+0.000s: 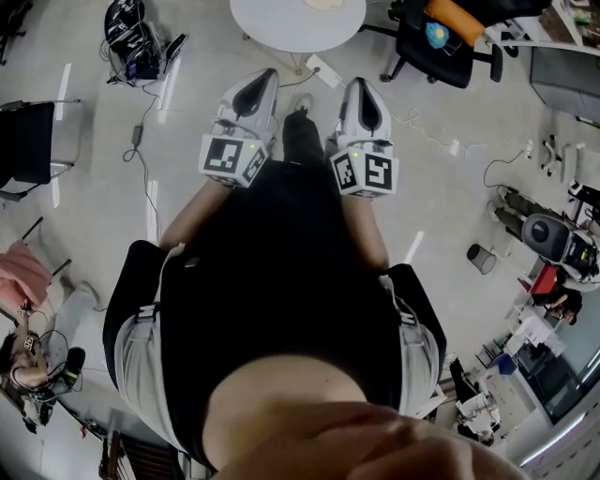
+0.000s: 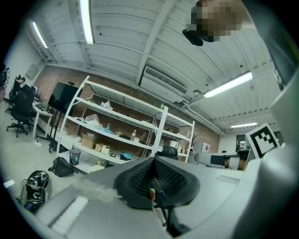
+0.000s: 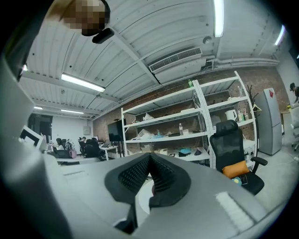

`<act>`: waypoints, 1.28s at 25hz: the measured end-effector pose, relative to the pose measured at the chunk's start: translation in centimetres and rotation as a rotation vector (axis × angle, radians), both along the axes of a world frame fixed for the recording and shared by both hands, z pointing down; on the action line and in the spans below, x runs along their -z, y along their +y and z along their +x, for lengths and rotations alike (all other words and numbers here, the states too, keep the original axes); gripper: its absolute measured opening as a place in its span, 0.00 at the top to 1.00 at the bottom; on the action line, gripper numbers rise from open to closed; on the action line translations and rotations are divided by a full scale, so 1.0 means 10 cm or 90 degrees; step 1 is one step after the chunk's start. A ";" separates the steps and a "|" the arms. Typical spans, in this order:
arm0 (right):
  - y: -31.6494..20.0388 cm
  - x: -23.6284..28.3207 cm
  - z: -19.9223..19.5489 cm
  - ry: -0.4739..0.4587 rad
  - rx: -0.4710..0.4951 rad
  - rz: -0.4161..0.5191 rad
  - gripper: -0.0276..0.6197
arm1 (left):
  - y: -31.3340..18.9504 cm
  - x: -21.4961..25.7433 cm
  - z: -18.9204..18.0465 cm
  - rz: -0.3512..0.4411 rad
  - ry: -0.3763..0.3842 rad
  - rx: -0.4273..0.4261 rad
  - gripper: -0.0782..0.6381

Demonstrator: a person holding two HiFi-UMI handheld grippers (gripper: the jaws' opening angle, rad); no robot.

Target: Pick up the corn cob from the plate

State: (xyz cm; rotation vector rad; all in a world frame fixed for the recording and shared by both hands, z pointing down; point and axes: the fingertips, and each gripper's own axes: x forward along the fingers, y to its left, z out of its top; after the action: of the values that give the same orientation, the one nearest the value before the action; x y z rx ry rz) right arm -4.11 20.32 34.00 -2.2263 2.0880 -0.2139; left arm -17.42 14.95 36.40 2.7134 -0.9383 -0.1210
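I cannot make out the corn cob or its plate. In the head view only a pale shape (image 1: 328, 4) lies at the top edge of the white round table (image 1: 295, 26), cut off by the frame. Both grippers are held side by side in front of the person's body, pointing level toward that table. The left gripper (image 1: 261, 82) has its black pads closed together with nothing between them, as the left gripper view shows (image 2: 154, 161). The right gripper (image 1: 362, 90) looks the same, its pads meeting at the tips (image 3: 149, 156) with nothing held.
A black office chair (image 1: 436, 42) with an orange cushion stands right of the table. A bag and cables (image 1: 131, 42) lie on the floor to the left. White storage shelves (image 2: 117, 128) line the brick wall ahead, with another chair (image 3: 231, 142) near them.
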 end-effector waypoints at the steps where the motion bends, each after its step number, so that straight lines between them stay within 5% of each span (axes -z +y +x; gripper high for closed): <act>1: -0.04 -0.01 0.02 -0.001 0.002 -0.001 0.95 | -0.03 -0.01 0.01 -0.001 0.000 0.002 0.88; 32: -1.63 -0.21 1.70 -0.041 0.085 -0.037 0.95 | -1.46 0.03 1.83 -0.009 -0.035 0.048 0.88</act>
State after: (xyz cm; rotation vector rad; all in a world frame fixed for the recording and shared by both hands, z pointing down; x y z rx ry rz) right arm 12.85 4.00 36.06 -2.0826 2.2243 -0.3556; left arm 0.87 0.31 36.14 2.6815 -1.0531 -0.0534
